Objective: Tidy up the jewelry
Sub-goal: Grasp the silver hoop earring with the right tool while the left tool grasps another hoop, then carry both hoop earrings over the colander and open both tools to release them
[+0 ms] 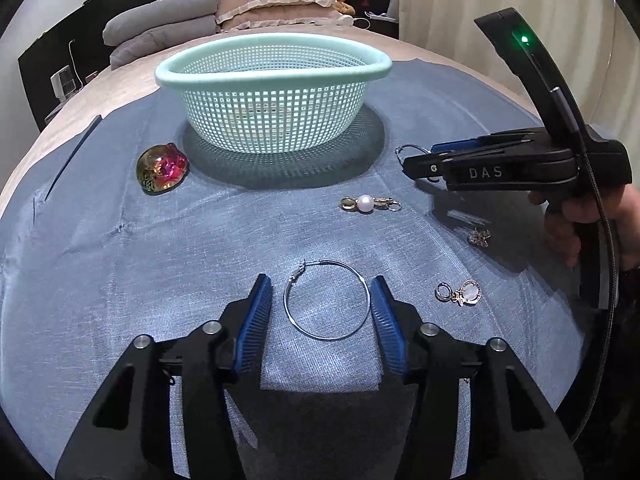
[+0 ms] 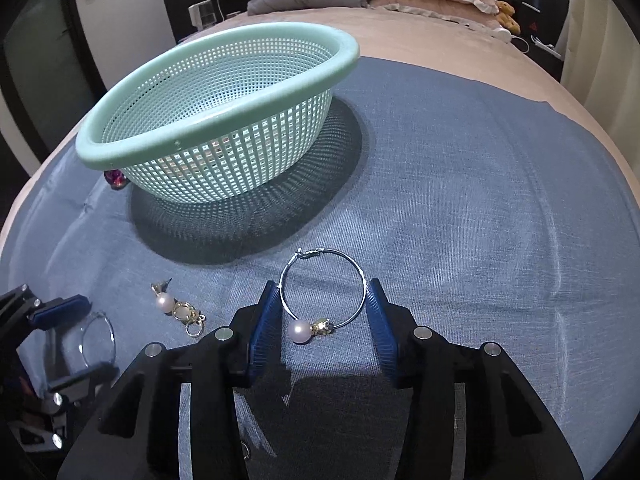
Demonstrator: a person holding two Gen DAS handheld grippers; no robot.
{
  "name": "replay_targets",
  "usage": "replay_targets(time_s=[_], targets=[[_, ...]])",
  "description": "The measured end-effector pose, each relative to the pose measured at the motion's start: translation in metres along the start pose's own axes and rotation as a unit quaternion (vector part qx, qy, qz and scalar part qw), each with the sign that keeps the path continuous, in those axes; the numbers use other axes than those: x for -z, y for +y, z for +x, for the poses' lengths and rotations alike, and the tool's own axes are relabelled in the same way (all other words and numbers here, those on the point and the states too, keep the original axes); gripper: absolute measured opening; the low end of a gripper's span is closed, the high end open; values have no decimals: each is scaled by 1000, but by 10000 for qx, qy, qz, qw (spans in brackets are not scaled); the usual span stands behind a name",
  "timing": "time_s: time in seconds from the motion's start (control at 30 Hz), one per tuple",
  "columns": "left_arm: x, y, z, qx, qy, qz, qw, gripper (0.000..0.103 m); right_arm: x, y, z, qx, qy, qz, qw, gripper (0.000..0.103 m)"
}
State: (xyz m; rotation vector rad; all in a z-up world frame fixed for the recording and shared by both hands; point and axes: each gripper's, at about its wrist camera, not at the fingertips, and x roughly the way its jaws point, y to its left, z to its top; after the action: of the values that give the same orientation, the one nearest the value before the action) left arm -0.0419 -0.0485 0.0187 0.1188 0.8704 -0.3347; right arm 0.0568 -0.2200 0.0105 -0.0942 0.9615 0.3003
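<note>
A mint green mesh basket [image 1: 272, 68] stands on a blue cloth [image 1: 120, 260]; it also shows in the right wrist view [image 2: 216, 96]. My left gripper [image 1: 322, 296] is open, its fingers on either side of a silver hoop earring [image 1: 326, 300] lying on the cloth. My right gripper [image 2: 323, 300] is open around a second silver hoop [image 2: 322, 288] with a pearl earring [image 2: 300, 331] beside it. In the left wrist view the right gripper [image 1: 416, 162] sits low at the right of the basket.
A pearl and gold earring [image 1: 370, 203], a small gold piece [image 1: 480, 237] and a gold drop earring [image 1: 460, 292] lie on the cloth. An iridescent glass ornament [image 1: 162, 167] sits left of the basket. Pillows [image 1: 276, 0] lie behind on the bed.
</note>
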Motion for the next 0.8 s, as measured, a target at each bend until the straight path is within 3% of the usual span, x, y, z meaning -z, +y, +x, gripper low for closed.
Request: replay_targets(time_s=[0.27, 0.43, 0.57, 0.8], targets=[[-4, 12, -12, 287, 29, -264, 9992, 45, 4, 2, -23, -75, -261, 97, 9996, 42], [-14, 13, -23, 260, -63, -226, 9994, 45, -4, -2, -46, -89, -480, 78, 9988, 42], [-27, 19, -33, 282, -77, -251, 9993, 45, -13, -8, -63, -136, -648, 117, 9977, 42], [-70, 26, -55, 201, -425, -56, 9989, 45, -45, -3, -85, -193, -999, -154, 9947, 42]])
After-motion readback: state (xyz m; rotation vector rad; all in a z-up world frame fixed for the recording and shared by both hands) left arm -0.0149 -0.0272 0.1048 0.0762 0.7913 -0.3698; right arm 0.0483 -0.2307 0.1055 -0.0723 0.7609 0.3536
